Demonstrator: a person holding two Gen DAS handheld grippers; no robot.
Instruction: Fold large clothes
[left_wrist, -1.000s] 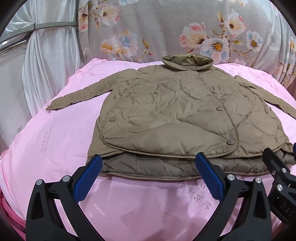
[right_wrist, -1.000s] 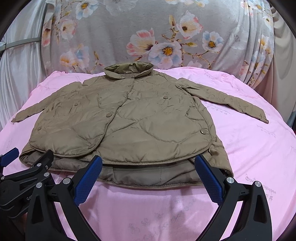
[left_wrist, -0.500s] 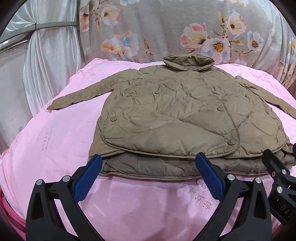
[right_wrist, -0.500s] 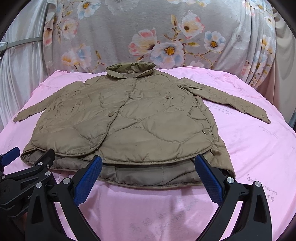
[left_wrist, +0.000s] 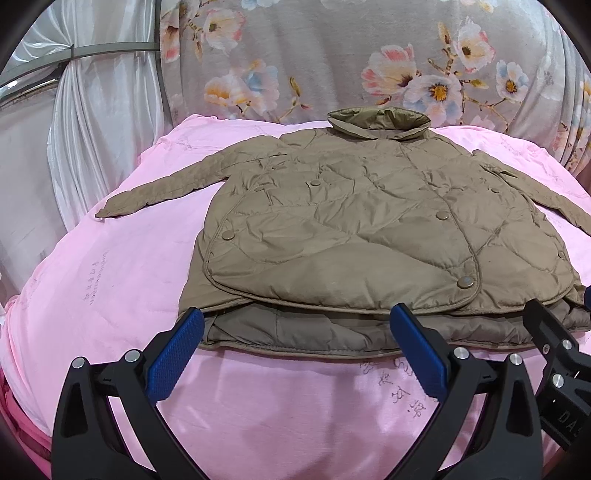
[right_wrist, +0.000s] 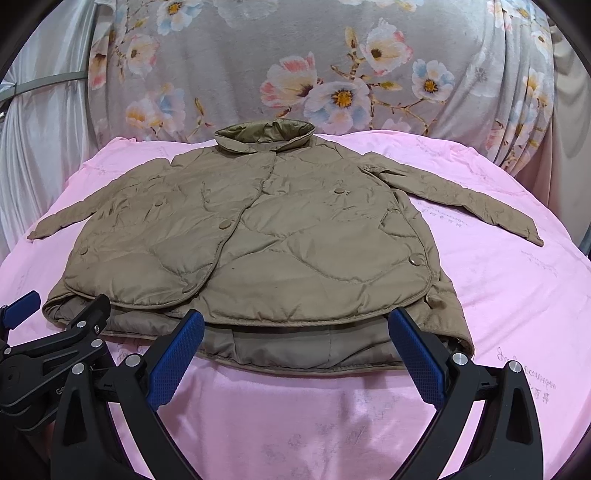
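Note:
A khaki quilted jacket (left_wrist: 369, 229) lies flat and face up on a pink bedcover (left_wrist: 110, 280), collar at the far side, both sleeves spread out to the sides. It also shows in the right wrist view (right_wrist: 258, 243). My left gripper (left_wrist: 295, 325) is open and empty, hovering just in front of the jacket's near hem. My right gripper (right_wrist: 295, 325) is open and empty too, in front of the hem further right. Each gripper shows at the edge of the other's view.
A grey floral sheet (left_wrist: 332, 62) hangs behind the bed. White curtains (left_wrist: 92, 122) hang at the left. The pink bedcover (right_wrist: 517, 295) extends around the jacket on all sides and drops off at its near edge.
Both grippers have dropped slightly and drawn a little closer to the jacket's hem. The jacket has not moved.

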